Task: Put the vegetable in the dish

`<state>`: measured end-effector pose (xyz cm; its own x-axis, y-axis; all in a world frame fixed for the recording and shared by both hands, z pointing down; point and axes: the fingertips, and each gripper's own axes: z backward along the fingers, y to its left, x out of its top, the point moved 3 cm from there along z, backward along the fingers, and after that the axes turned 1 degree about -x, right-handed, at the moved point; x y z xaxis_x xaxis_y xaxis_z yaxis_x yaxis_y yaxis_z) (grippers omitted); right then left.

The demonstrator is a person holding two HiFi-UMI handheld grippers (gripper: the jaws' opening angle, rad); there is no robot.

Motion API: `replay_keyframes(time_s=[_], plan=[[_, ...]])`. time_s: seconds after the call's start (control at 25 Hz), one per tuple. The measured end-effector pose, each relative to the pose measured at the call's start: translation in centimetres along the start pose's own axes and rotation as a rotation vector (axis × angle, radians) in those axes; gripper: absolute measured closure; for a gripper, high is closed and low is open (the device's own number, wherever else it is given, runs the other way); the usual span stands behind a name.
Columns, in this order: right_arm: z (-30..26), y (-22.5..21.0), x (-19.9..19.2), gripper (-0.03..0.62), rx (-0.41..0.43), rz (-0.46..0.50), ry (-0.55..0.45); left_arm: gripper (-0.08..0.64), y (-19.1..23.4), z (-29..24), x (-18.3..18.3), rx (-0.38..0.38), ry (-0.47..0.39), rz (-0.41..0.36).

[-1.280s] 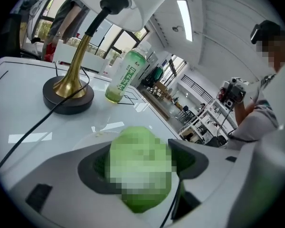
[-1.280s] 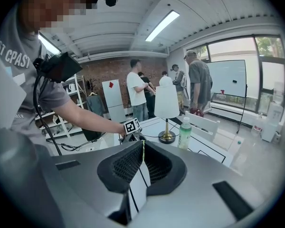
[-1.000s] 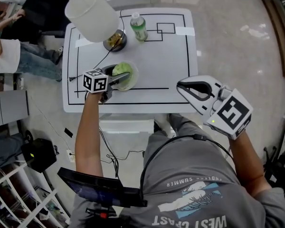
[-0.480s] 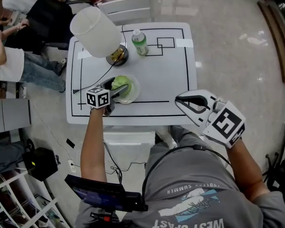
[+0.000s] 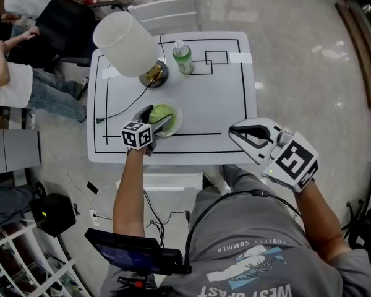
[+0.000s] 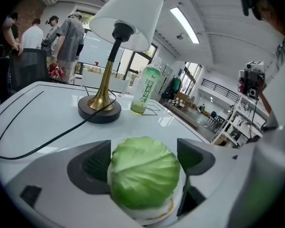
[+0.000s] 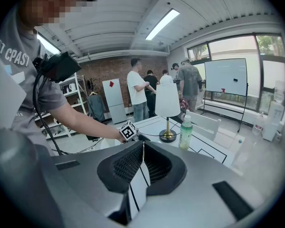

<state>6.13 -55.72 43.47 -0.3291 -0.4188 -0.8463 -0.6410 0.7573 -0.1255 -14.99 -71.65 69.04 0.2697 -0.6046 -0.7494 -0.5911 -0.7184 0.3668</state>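
A green cabbage (image 5: 164,111) (image 6: 143,172) sits in a small white dish (image 5: 175,123) (image 6: 154,215) near the front left of the white table (image 5: 222,98). My left gripper (image 5: 156,118) (image 6: 145,151) reaches over the table's near edge with a jaw on each side of the cabbage. Its jaws are opening; the right pad (image 6: 192,155) stands clear of the cabbage. My right gripper (image 5: 233,128) (image 7: 142,146) hangs off the table beyond its front right corner. Its jaws meet at the tip with nothing between them.
A brass lamp (image 5: 127,42) (image 6: 104,94) with a white shade stands behind the dish, its black cord (image 5: 120,107) trailing left across the table. A green-labelled bottle (image 5: 182,57) (image 6: 145,94) stands beside it. A white chair (image 5: 167,8) and people (image 5: 25,73) are beyond the table.
The left gripper's jaws have spread wider round the cabbage, and the gripper has drawn back a little toward the table's near edge. The right gripper has hardly moved.
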Motion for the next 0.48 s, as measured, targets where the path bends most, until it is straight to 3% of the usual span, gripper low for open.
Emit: replay_keyframes(time_s=[0.48], plan=[[0.3, 1.0, 0.8, 0.584, 0.023, -0.003, -0.042, 0.138, -2.0, 4.3, 2.1, 0.137, -0.236, 0.069]])
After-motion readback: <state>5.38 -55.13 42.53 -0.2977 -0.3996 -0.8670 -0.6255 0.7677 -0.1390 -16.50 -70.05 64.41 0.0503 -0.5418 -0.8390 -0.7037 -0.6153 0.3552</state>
